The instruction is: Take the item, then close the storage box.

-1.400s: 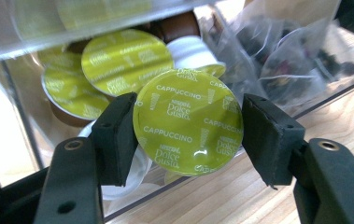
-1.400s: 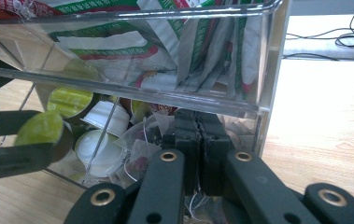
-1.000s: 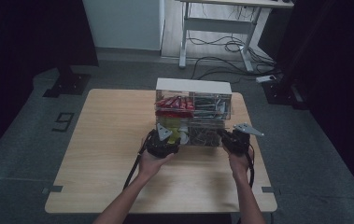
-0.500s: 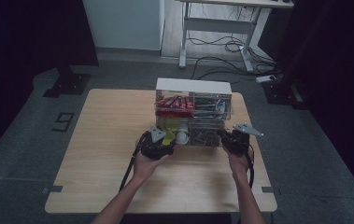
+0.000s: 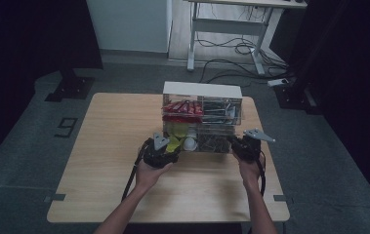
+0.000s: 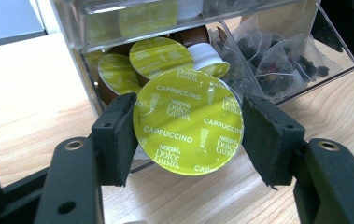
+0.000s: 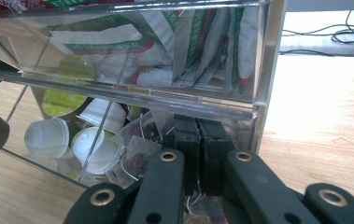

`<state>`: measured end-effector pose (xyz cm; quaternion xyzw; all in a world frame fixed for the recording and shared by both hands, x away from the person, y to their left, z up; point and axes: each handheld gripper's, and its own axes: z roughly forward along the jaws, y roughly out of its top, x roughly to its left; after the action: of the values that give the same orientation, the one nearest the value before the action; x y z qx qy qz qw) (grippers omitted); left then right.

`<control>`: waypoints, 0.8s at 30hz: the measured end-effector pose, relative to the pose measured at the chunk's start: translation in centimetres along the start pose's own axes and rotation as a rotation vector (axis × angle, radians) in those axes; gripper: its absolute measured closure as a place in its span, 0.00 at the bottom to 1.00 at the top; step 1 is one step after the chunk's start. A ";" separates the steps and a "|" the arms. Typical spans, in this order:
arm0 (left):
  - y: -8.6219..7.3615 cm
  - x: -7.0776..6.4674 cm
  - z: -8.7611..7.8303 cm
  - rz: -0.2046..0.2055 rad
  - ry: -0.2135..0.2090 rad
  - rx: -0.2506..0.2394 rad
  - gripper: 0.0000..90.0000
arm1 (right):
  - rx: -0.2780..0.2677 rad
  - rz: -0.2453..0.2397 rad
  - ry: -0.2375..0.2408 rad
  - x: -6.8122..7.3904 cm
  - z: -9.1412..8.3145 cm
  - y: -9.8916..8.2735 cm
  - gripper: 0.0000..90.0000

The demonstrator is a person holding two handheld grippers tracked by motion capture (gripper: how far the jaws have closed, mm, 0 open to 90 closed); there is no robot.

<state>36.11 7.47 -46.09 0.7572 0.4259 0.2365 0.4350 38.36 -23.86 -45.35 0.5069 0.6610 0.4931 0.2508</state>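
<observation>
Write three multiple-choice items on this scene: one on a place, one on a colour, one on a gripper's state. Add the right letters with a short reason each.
1. Where does the organizer stand?
A. on the floor
B. on the table
C. on a shelf

2. What colour is the lid of the capsule between the left gripper's jaws?
A. red
B. white
C. yellow-green

3. How are the right gripper's jaws?
A. shut, pads together
B. wide open
C. holding a capsule

Answers:
1 B, the high view shows the clear box on the wooden tabletop.
2 C, the left gripper view shows a yellow-green lid printed Cappuccino.
3 A, the right gripper view shows both pads meeting at the lower drawer's front.
</observation>
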 end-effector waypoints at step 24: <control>-1.6 2.3 -1.4 -0.024 0.022 0.003 0.43 | 0.003 -0.004 -0.005 0.0 0.1 -0.1 0.97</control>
<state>35.58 10.50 -46.82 0.7500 0.4402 0.2391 0.4320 38.37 -23.83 -45.44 0.5072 0.6621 0.4905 0.2526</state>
